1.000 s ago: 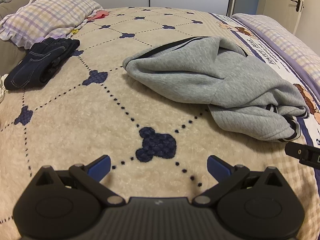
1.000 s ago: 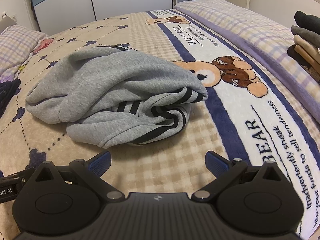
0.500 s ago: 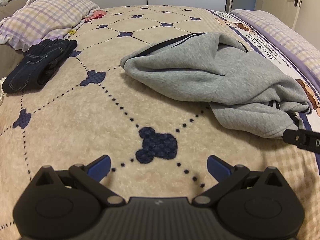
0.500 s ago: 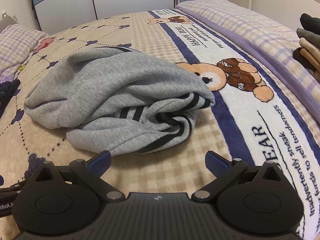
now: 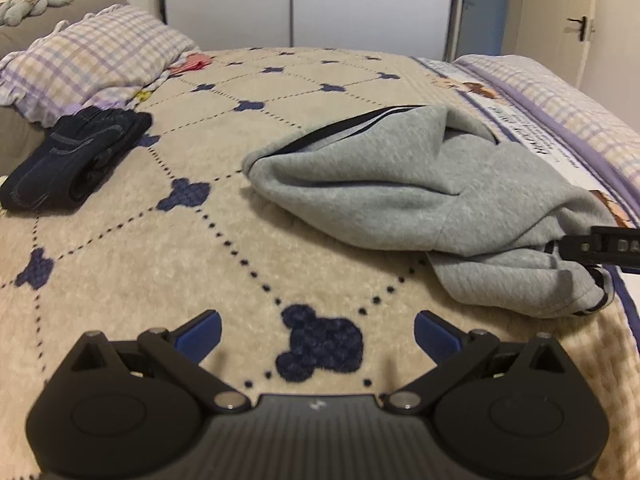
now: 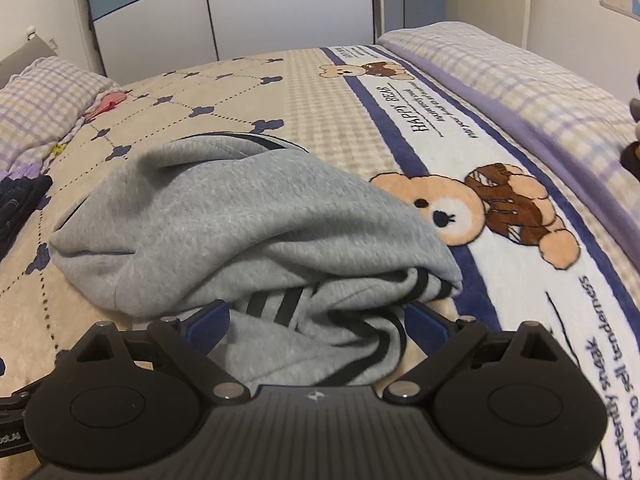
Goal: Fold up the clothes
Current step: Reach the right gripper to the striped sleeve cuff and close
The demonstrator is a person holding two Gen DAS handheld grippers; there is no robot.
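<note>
A crumpled grey sweatshirt (image 5: 408, 184) with black stripes lies on the bed; it also shows in the right wrist view (image 6: 224, 232). My left gripper (image 5: 318, 330) is open and empty, over bare blanket short of the sweatshirt's left edge. My right gripper (image 6: 318, 326) is open, its blue fingertips (image 6: 208, 322) on either side of the sweatshirt's striped near edge (image 6: 320, 320). Part of the right gripper (image 5: 600, 244) shows in the left wrist view, against the sweatshirt's right end.
Folded dark jeans (image 5: 72, 160) lie at the left by a plaid pillow (image 5: 88, 68). A pink item (image 5: 192, 65) lies farther back. The bear-print blanket (image 6: 472, 216) covers the bed; a plaid quilt (image 6: 520, 92) runs along the right. Wardrobe doors (image 5: 360, 4) stand behind.
Both grippers have moved forward toward the sweatshirt. The right gripper's open fingers now straddle its striped near edge. Nothing has been gripped.
</note>
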